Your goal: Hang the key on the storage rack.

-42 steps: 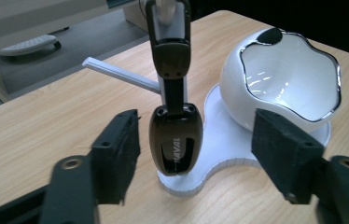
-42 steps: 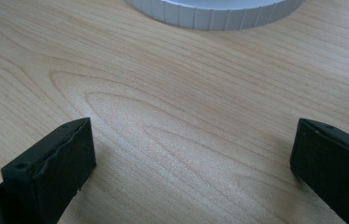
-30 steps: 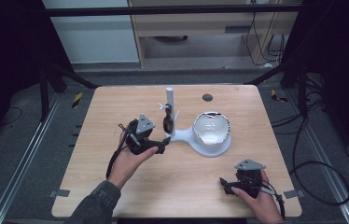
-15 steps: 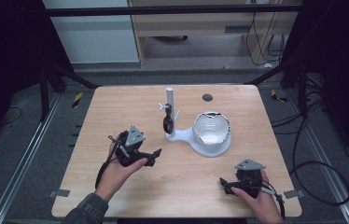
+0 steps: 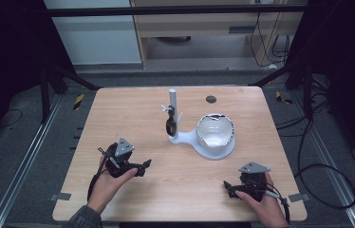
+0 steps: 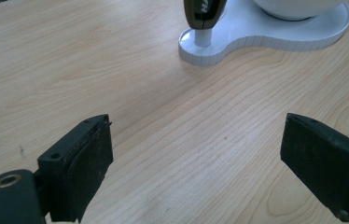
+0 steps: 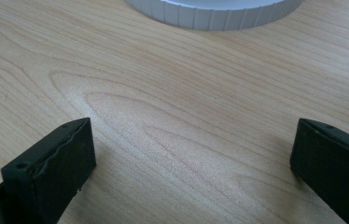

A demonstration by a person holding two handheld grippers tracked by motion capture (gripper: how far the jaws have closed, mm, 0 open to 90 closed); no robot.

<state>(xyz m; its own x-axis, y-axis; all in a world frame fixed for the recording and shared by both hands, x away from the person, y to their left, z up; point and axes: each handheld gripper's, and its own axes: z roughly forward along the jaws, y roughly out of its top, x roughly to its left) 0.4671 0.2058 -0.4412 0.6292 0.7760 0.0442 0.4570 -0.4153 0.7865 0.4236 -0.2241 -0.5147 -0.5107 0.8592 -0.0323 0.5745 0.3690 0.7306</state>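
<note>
High view: we are resting both the left gripper (image 5: 143,166) and right gripper (image 5: 228,187), fingers spread and empty, low in the frame, the dark key fob (image 5: 170,125) hanging on the white stand (image 5: 199,144) at centre, seemingly finished.

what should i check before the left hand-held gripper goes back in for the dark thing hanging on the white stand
1. Left hand-held gripper open: ok, jaws wide apart with bare table between them in the left gripper view.
2. Dark hanging object in place on the white stand: ok, it hangs by the post.
3. Path from gripper to stand free: ok, bare wood between.
4. Aim: ok, the stand's base lies ahead in the left gripper view.
5. Right hand-held gripper out of the way: ok, open, near the table's front edge.
6. How the object is attached: cannot tell.
</note>
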